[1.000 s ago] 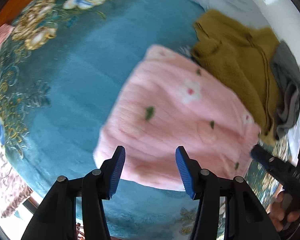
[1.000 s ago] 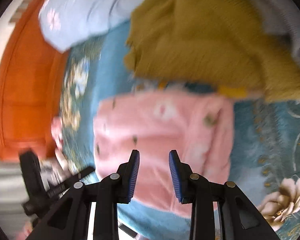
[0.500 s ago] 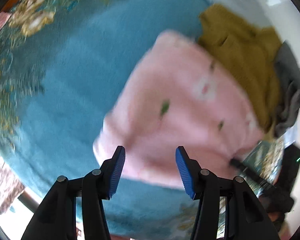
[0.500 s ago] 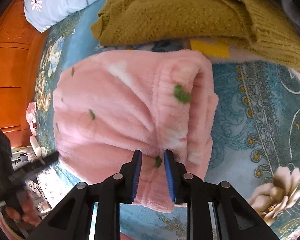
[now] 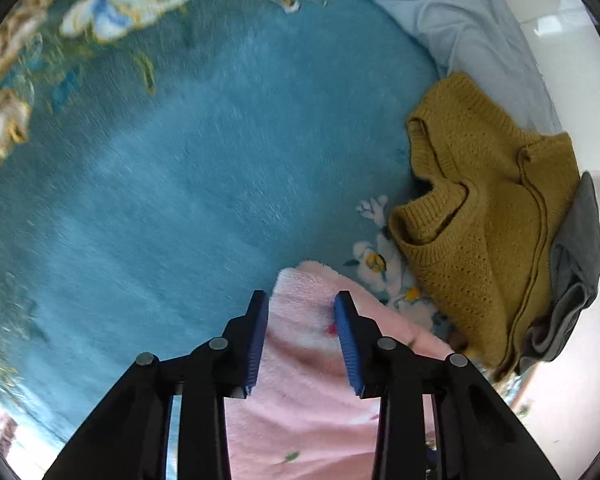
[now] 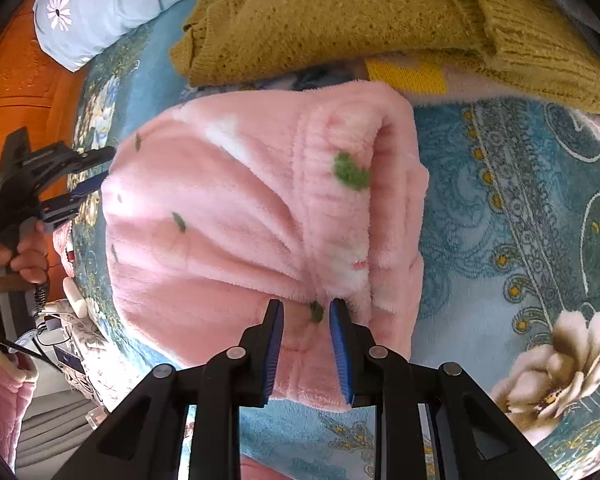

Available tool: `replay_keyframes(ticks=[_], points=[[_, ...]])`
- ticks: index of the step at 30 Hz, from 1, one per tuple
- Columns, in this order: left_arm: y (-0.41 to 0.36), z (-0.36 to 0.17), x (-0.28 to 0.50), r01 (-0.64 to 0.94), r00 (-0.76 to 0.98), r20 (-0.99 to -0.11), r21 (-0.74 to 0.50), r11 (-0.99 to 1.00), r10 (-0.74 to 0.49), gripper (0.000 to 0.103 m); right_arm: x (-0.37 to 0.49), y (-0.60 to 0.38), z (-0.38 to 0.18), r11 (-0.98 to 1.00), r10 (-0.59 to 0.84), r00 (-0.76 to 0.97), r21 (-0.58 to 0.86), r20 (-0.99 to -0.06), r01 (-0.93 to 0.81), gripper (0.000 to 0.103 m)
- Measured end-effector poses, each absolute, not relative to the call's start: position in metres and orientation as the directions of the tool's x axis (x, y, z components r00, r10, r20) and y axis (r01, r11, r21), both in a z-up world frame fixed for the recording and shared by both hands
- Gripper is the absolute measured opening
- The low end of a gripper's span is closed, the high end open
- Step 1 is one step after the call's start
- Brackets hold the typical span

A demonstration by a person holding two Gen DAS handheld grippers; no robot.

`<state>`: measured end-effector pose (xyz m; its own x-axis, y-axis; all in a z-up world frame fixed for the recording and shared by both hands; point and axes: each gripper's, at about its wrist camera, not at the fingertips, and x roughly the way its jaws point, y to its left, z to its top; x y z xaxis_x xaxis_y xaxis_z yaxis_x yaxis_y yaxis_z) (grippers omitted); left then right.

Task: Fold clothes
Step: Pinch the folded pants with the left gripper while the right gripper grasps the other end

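Note:
A fluffy pink garment (image 6: 236, 216) with green and white spots lies folded on a teal floral blanket (image 6: 500, 208). My right gripper (image 6: 306, 312) is shut on a bunched fold at its near edge, the blue pads pressing the fleece. My left gripper (image 5: 302, 300) sits over the pink garment's far corner (image 5: 308, 360), jaws apart with fleece between them, not clamped. In the right wrist view the left gripper (image 6: 88, 172) shows at the garment's left edge, held by a hand.
A mustard knit sweater (image 5: 480, 216) and a grey garment (image 5: 576, 280) lie to the right on the blanket (image 5: 200, 184). A pale blue pillow (image 6: 112, 4) lies at the back. An orange wooden headboard (image 6: 16, 80) stands on the left.
My left gripper dropped down and forward onto the pink garment's corner, its jaws narrowing. My right gripper closed in and shut on the garment's near fold.

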<state>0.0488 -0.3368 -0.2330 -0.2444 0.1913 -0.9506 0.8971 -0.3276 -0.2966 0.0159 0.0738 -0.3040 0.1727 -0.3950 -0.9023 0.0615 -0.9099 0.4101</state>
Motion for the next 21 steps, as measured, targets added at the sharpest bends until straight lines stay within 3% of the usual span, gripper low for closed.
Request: replay_keyframes(ticks=[1, 3, 8, 15, 21], points=[[-0.338, -0.238, 0.05, 0.896, -0.266, -0.941, -0.321, -0.306, 0.208, 0.026, 0.015, 0.074, -0.305, -0.91, -0.394, 0.175, 0.409, -0.902, 0.062, 0.027], [-0.338, -0.239, 0.048, 0.901, -0.254, -0.949, -0.302, -0.312, 0.186, 0.007, 0.014, 0.073, -0.306, -0.911, -0.391, 0.18, 0.407, -0.903, 0.063, 0.027], [-0.344, -0.231, 0.035, 0.895, -0.262, -0.96, -0.28, -0.348, 0.101, 0.004, 0.016, 0.072, -0.308, -0.911, -0.389, 0.187, 0.407, -0.902, 0.068, 0.027], [-0.346, -0.233, 0.023, 0.891, -0.217, -0.971, -0.238, -0.387, 0.097, 0.002, 0.017, 0.072, -0.311, -0.911, -0.39, 0.203, 0.408, -0.898, 0.058, 0.027], [-0.337, -0.204, 0.056, 0.89, -0.312, -0.946, -0.323, -0.323, 0.089, 0.002, 0.0, 0.079, -0.285, -0.887, -0.46, 0.14, 0.461, -0.877, -0.029, 0.028]])
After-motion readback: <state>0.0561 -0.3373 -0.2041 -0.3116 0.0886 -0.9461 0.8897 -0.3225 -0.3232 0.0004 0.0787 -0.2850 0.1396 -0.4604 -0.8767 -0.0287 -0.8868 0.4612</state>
